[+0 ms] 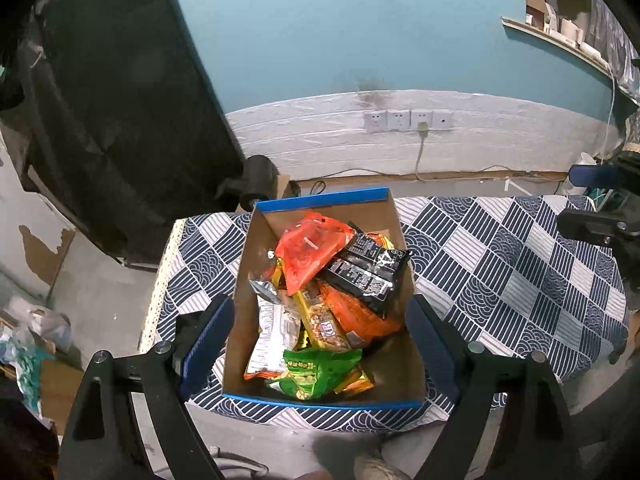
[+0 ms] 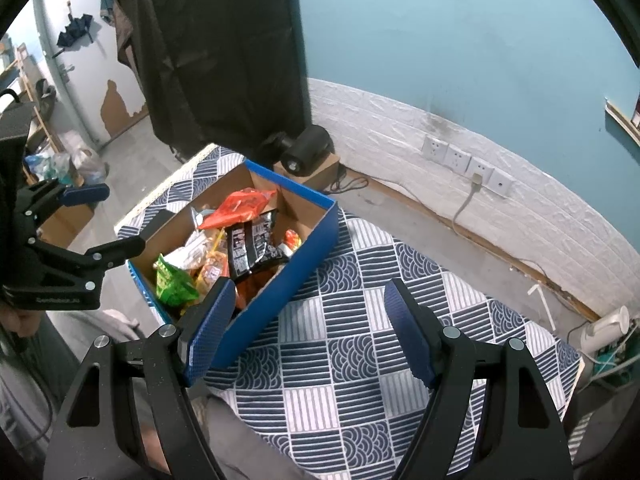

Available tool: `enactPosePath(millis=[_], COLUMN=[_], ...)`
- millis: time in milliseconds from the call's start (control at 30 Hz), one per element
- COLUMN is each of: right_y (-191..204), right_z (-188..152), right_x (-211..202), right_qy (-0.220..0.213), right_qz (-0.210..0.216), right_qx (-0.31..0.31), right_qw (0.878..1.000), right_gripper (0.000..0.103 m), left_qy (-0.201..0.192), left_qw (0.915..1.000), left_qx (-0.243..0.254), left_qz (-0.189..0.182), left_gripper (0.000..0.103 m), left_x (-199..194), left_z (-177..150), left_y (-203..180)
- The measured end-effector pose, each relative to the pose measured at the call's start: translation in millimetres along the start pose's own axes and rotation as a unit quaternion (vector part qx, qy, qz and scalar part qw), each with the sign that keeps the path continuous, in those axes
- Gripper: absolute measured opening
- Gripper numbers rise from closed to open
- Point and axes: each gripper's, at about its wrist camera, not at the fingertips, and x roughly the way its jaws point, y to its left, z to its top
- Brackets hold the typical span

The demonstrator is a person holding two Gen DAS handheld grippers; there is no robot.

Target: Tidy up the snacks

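While both grippers hang above the surface (image 2: 360, 360) with its blue-and-white patterned cloth, I see the snacks heaped inside the blue cardboard box (image 2: 280, 272), which stands at the cloth's left part, near its edge. In the left wrist view the left gripper (image 1: 320, 312) has its jaws spread wide, one on each outer side of the box, and they hold nothing. The right gripper (image 2: 308, 304) is also wide open and empty, over bare cloth, with the box at about ten o'clock from it. On top of the heap lies an orange-red bag (image 1: 312, 252), a black packet (image 1: 368, 272) at its three o'clock, and a green bag (image 1: 316, 372) toward six o'clock. This picture fits snacks already collected as well as snacks waiting to be sorted out, so I cannot judge the stage. Any grip, I think, should take one bag by its flat edge, gently, because the packets overlap and would drag each other.
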Motion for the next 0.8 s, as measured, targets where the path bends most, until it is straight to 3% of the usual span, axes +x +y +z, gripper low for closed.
enactPosePath(millis=[800], right_y=[-1.5], right_z=[0.8], right_x=[-2.2], right_qy=[0.002], right_qz=[0.000], right_qx=[-0.003], right_qw=[1.000], right_gripper=[0.077], left_qy=[0.001], left_qw=[0.9999], left_qx=[0.016], left_qz=[0.001], left_gripper=[0.088], left_x=[-0.4], left_z=[-0.8], left_y=[-8.9])
